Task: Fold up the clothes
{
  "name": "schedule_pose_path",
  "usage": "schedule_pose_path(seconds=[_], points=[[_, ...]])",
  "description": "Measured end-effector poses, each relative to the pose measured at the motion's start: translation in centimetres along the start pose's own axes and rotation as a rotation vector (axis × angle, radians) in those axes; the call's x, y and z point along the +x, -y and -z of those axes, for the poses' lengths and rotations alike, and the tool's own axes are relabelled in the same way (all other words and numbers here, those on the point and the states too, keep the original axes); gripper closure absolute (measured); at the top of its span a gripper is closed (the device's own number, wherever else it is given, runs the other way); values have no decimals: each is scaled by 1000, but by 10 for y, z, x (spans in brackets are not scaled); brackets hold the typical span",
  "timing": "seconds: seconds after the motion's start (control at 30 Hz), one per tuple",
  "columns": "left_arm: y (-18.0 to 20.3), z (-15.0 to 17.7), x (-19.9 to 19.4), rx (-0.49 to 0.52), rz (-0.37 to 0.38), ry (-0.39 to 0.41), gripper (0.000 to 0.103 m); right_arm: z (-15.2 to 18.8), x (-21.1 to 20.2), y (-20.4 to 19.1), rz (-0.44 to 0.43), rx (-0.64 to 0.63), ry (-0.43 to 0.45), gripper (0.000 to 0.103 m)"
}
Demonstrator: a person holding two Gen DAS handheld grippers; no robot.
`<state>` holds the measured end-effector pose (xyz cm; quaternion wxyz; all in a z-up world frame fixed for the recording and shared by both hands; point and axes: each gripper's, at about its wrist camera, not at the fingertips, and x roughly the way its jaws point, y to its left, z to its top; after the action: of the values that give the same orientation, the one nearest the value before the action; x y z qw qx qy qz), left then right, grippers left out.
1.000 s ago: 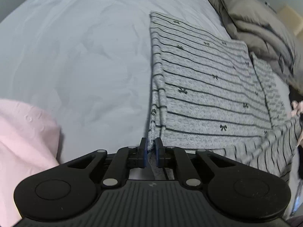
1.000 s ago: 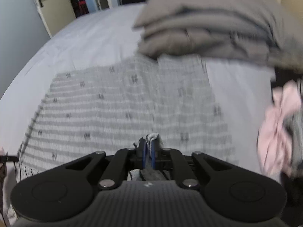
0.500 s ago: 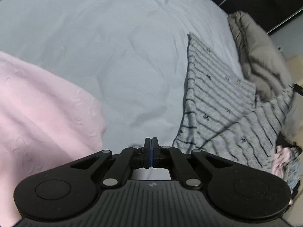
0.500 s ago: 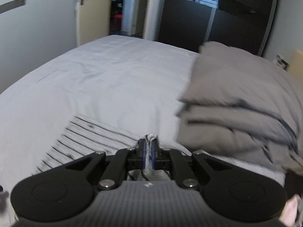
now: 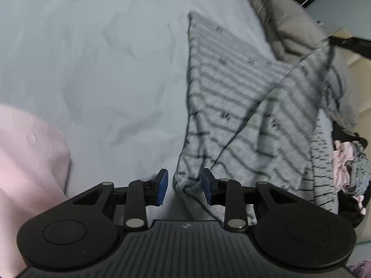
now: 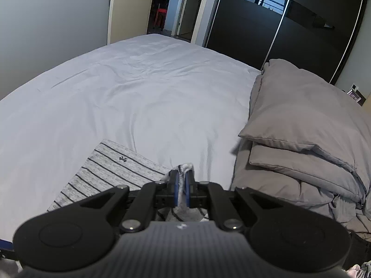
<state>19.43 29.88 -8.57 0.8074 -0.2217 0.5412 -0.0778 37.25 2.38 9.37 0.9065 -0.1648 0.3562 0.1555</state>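
In the left wrist view we see our left gripper [image 5: 184, 185] with its blue-padded jaws spread wide; a bunched corner of the striped top [image 5: 231, 106] sits between them, clamped by neither. The top is soft grey knit with thin dark stripes and small bow prints. It lies on the pale, creased bedsheet [image 5: 104, 58] toward 1 o'clock, one side lifted into a slanting fold toward 2 o'clock. A pink, dimpled cloth [image 5: 25, 153] sits at 9 o'clock, a folded grey duvet [image 5: 285, 20] at 1 o'clock, and a jumble of pink and grey clothes [image 5: 347, 164] at 3 o'clock.

In the right wrist view our right gripper [image 6: 182, 191] is pinched tight on a fold of the striped top [image 6: 109, 169], whose flat part spreads toward 9 o'clock. The grey duvet [image 6: 301, 125] is stacked in puffy layers at 3 o'clock. We can read no writing.
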Motion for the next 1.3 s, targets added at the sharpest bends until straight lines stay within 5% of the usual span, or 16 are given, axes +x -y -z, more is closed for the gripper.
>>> schedule_pose_path(seconds=[0.07, 0.13, 0.2, 0.53, 0.97, 1.07, 1.1, 1.13, 1.3], points=[[0, 3, 7, -6, -3, -10, 75, 0, 1, 2, -6, -3, -3, 96], [-3, 5, 10, -15, -14, -1, 93, 0, 3, 4, -20, 1, -9, 96], [-5, 5, 9, -25, -19, 3, 96, -1, 5, 5, -19, 2, -12, 96], [-25, 1, -13, -103, -3, 23, 98, -38, 37, -25, -38, -73, 54, 96], [-34, 1, -16, -152, -4, 8, 98, -70, 141, -109, -97, -120, 86, 95], [-35, 1, -13, -161, -10, -2, 98, -65, 165, -121, -86, -110, 76, 81], [-36, 1, -12, -164, -12, -5, 98, -63, 171, -122, -74, -105, 75, 54], [-35, 1, -13, -162, -14, -5, 98, -60, 174, -121, -58, -97, 72, 45], [-34, 2, -13, -157, -18, -5, 98, -48, 179, -98, -63, -47, 21, 52]])
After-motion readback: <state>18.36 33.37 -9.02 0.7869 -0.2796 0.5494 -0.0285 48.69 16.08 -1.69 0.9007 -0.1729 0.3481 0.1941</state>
